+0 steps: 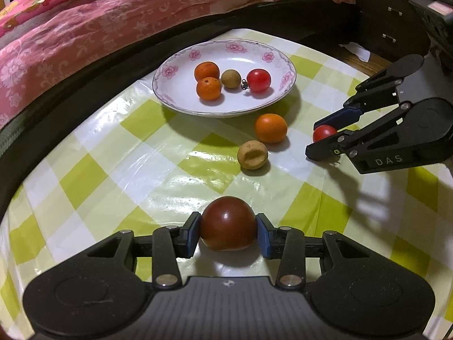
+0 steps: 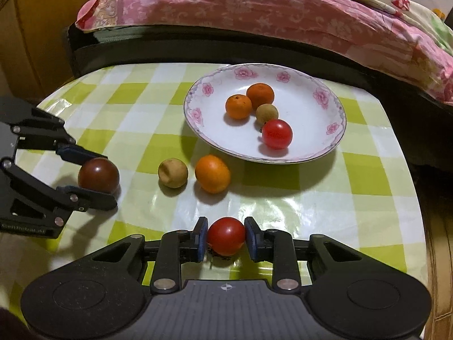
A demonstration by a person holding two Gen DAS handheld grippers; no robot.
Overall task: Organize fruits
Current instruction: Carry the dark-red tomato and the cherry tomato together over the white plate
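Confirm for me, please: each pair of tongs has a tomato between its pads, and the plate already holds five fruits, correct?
Not quite: the plate holds four fruits, not five: two oranges, a brown fruit and a red tomato, as the right wrist view shows. The rest stands: the left tongs and right tongs each have a tomato between their pads.

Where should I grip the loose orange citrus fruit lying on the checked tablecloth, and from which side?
Take the round orange citrus fruit across its widest middle, coming from above. The tan dented round fruit sits close on one side and the white floral-rimmed plate on the other, so set the fingers fore and aft of it, probably clear of both. Both grippers already hold tomatoes.
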